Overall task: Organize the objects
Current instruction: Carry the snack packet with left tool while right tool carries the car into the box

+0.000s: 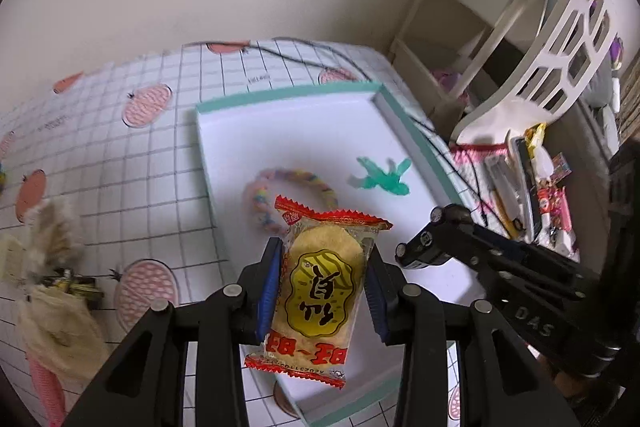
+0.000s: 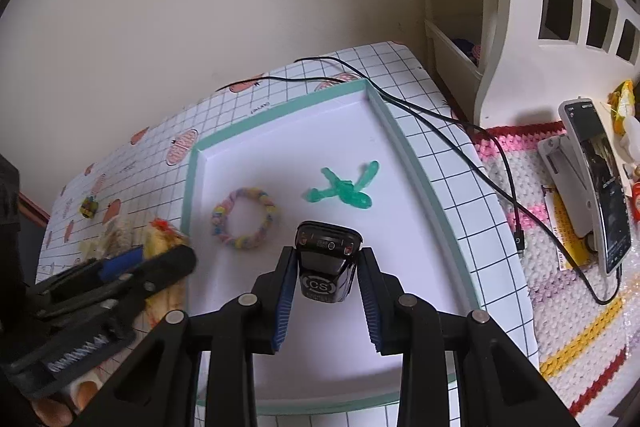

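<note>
Left wrist view: left gripper (image 1: 322, 291) pinches a snack packet (image 1: 320, 291); right gripper (image 2: 326, 287) pinches a black box (image 2: 326, 267) over the tray (image 2: 416, 151)

Both grippers are black linkage frames with round silver pivot screws and ribbed blue pads (image 1: 267, 291); the right gripper (image 1: 424, 239) carries white "DAS" lettering on its body.
</note>
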Available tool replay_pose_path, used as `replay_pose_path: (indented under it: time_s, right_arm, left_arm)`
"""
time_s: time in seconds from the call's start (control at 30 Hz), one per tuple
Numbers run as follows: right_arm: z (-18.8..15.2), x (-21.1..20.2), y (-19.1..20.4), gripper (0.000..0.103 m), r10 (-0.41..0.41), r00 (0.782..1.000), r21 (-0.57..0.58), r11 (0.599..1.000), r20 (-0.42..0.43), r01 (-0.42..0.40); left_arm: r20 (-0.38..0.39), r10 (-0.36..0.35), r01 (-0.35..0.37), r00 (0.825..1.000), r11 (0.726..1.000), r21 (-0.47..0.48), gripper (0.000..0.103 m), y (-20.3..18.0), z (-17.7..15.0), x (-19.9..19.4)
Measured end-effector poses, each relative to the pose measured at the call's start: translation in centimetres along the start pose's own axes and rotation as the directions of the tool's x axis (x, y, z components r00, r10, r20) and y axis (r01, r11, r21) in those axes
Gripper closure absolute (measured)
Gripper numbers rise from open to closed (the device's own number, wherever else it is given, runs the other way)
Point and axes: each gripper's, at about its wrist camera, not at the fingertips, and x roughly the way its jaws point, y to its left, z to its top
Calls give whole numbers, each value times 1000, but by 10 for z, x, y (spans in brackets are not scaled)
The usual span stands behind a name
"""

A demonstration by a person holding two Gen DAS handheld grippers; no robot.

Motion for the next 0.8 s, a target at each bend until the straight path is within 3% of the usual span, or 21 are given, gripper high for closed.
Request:
replay_pose_path:
  time_s: [0.33, 0.57, 0.8]
  right_arm:
    - [1, 11, -3, 70, 2, 1000, 16, 1000, -20, -2]
    - [3, 14, -1, 70, 0, 1000, 12, 1000, -19, 0]
    - [4, 20, 5, 70, 9, 1000, 5, 1000, -27, -9]
  left_arm:
    - [-66, 21, -20, 998, 1000, 11, 63, -11, -9, 36]
    - [-133, 73, -71, 988, 997, 21, 63, -5, -17, 54]
    - [-133, 128, -126, 983, 992, 28, 61, 7, -18, 52]
